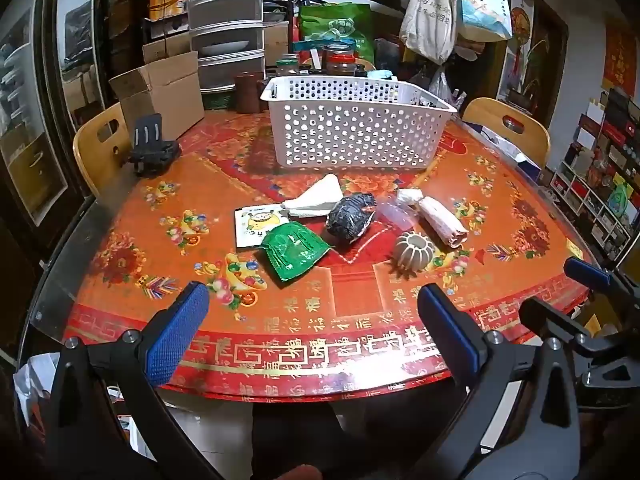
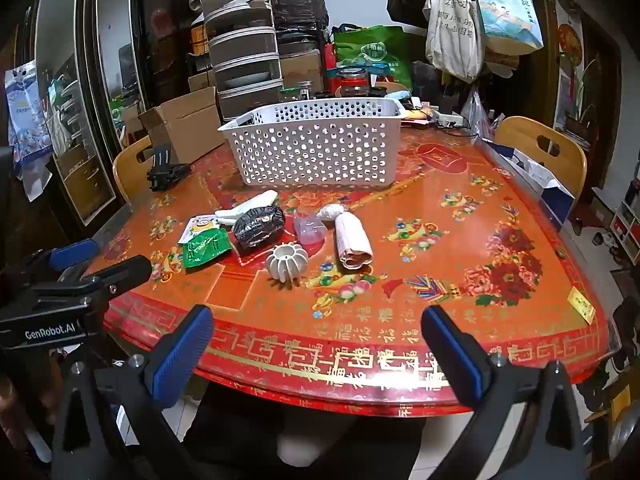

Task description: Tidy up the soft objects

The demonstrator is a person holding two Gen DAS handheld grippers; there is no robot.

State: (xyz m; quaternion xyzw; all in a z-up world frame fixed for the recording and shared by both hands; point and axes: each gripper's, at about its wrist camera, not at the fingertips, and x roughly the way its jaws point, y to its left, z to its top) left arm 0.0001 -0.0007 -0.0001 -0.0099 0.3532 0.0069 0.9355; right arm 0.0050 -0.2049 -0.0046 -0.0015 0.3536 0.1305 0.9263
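Observation:
A white perforated basket stands at the back of the red patterned table. In front of it lie a green packet, a yellow cartoon packet, a white folded cloth, a dark wrapped bundle, a white ribbed round object and a pale rolled bundle. My left gripper is open and empty at the near table edge. My right gripper is open and empty there too.
A black phone stand sits at the table's left edge beside a cardboard box. Wooden chairs stand left and right. Jars, drawers and bags crowd behind the basket.

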